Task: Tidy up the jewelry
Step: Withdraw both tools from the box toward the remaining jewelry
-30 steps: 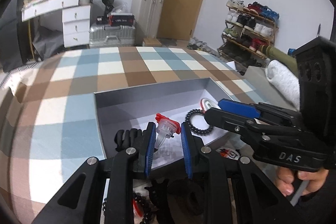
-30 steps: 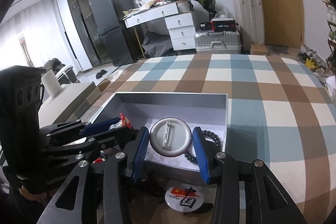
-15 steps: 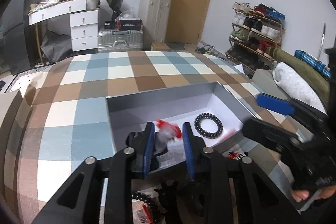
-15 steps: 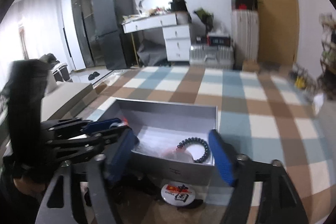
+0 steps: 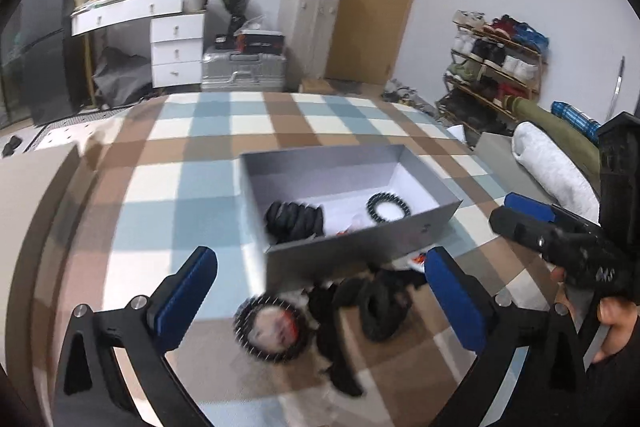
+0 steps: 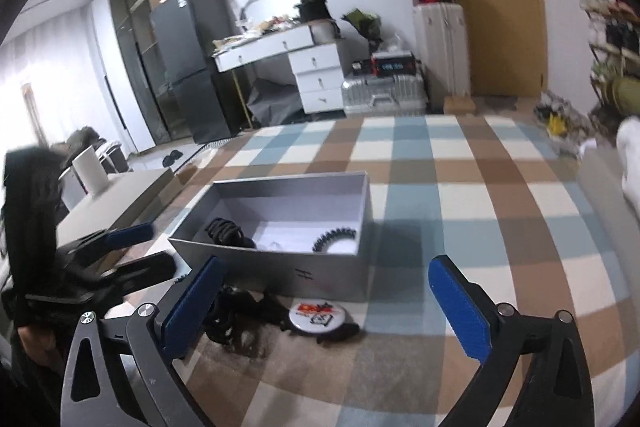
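Note:
An open grey box (image 5: 360, 255) (image 6: 276, 269) sits on the checked cloth. Inside lie a black hair clip (image 5: 294, 221) (image 6: 226, 231), a black bead bracelet (image 5: 388, 207) (image 6: 334, 239) and a small red-and-clear piece (image 5: 352, 227). In front of the box are a bead-ringed round badge (image 5: 274, 325), a red-and-white badge (image 6: 318, 315) and a tangle of black items (image 5: 376, 303) (image 6: 240, 315). My left gripper (image 5: 320, 293) and right gripper (image 6: 326, 303) hang near this pile, jaws opening wide, pressing on nothing. Each shows in the other's view, left gripper (image 6: 148, 247) and right gripper (image 5: 516, 213).
A grey flat lid or board (image 6: 120, 195) lies left of the box with a white roll (image 6: 92, 171) beyond it. White and green bedding (image 5: 552, 163) is at the right. Drawers, suitcases and a shoe rack stand far behind.
Both grippers went from shut to wide open and pulled back from the box. The left let the red-and-clear piece fall into the box, the right its pale round brooch.

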`<state>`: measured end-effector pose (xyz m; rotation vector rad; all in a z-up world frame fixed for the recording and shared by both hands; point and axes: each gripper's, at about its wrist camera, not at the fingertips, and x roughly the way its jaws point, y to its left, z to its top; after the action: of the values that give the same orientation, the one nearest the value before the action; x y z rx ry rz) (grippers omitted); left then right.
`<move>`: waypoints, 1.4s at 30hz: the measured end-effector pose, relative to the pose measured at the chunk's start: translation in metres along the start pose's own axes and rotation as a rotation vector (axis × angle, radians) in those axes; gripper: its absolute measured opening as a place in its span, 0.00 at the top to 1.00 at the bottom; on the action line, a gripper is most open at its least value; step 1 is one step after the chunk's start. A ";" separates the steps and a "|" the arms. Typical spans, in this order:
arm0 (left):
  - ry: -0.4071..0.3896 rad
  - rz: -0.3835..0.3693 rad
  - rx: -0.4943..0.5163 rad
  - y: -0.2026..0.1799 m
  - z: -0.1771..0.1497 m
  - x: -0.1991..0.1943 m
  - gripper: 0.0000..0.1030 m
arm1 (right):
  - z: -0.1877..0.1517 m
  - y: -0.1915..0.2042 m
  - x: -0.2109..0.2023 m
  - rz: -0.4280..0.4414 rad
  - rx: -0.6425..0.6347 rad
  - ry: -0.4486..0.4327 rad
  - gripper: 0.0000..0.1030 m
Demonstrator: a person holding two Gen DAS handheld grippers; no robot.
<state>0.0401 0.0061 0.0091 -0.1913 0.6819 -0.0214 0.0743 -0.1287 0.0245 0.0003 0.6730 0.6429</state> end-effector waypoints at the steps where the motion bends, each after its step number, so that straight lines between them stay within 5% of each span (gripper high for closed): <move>1: 0.005 0.015 -0.008 0.002 -0.002 -0.002 0.02 | -0.001 -0.002 0.000 0.002 0.013 0.006 0.00; 10: 0.016 0.117 -0.051 0.023 -0.012 -0.006 0.02 | -0.007 -0.007 0.007 -0.039 0.048 0.055 0.00; 19: 0.068 0.111 -0.094 0.037 -0.034 -0.006 0.02 | -0.015 0.009 0.015 -0.021 -0.014 0.116 0.00; 27: 0.068 0.119 -0.111 0.043 -0.036 -0.006 0.02 | -0.026 -0.014 0.037 -0.091 0.033 0.231 0.00; 36: 0.078 0.112 -0.139 0.047 -0.037 -0.006 0.02 | -0.035 -0.003 0.043 -0.083 -0.022 0.252 0.00; 42: 0.081 0.118 -0.128 0.046 -0.037 -0.006 0.02 | -0.038 0.009 0.046 -0.025 -0.054 0.247 0.15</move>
<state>0.0103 0.0450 -0.0240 -0.2744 0.7754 0.1285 0.0748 -0.1035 -0.0303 -0.1388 0.8923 0.6428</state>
